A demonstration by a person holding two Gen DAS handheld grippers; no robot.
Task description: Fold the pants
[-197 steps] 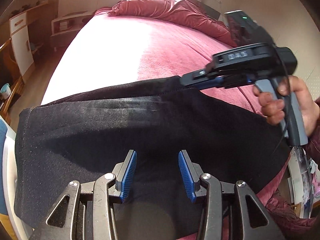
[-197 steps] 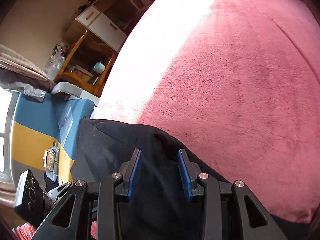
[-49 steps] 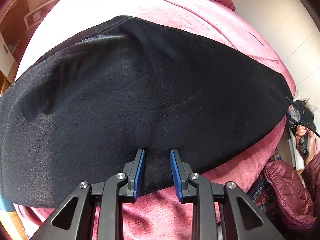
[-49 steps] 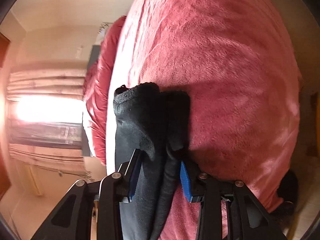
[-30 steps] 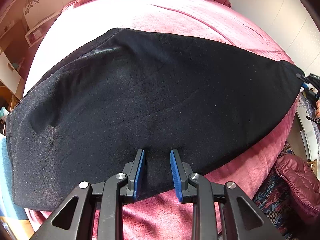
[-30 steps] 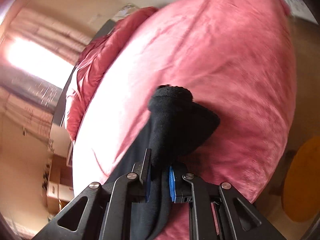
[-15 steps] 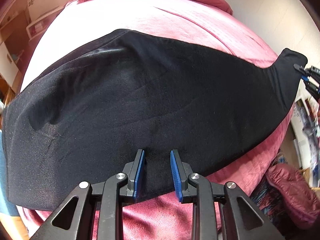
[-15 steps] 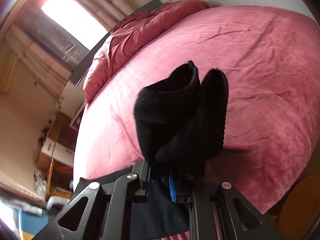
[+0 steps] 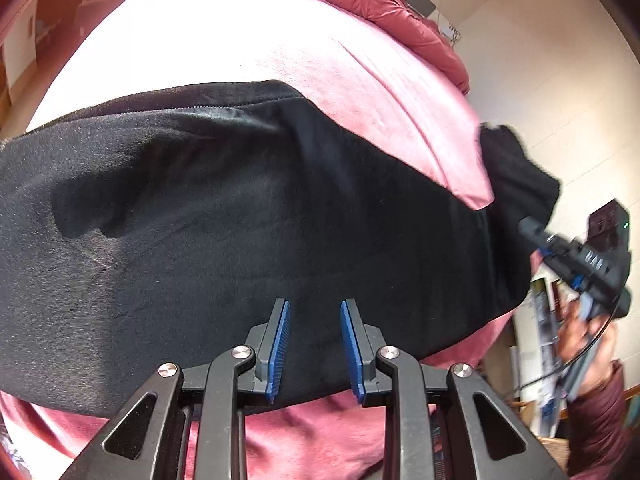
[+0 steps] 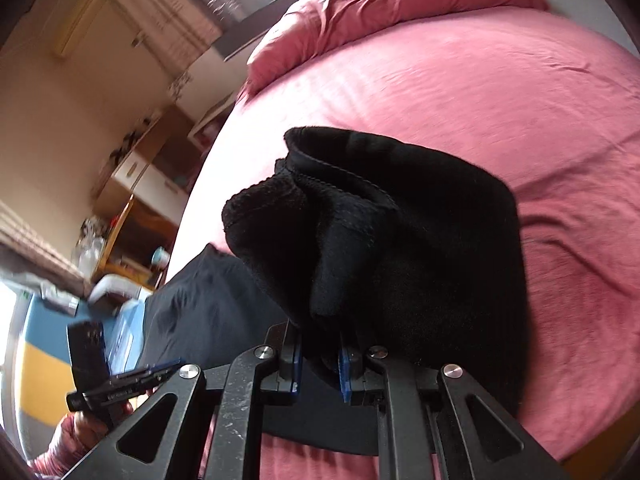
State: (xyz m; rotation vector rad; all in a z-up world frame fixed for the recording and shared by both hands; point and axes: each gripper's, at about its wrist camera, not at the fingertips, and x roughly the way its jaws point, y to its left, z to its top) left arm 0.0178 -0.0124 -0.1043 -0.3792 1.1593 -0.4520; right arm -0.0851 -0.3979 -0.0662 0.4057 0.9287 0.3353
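Black pants (image 9: 240, 220) lie spread across a pink bed (image 9: 280, 52). My left gripper (image 9: 314, 344) is open, its blue pads over the near edge of the cloth without pinching it. My right gripper (image 10: 318, 364) is shut on the bunched cuff end of the pants (image 10: 380, 232) and holds it lifted above the bed. In the left wrist view the right gripper (image 9: 532, 228) shows at the right with the raised cuff (image 9: 516, 176). In the right wrist view the left gripper (image 10: 172, 368) shows at the lower left.
A pink duvet (image 10: 400, 0) is heaped at the head of the bed. Wooden cabinets and shelves (image 10: 140, 184) stand beyond the bed's far side. A blue and yellow surface (image 10: 40, 344) lies at the lower left of the right wrist view.
My right gripper has lifted the cuff end higher and swung it in over the bed. My left gripper has stayed open at the near edge.
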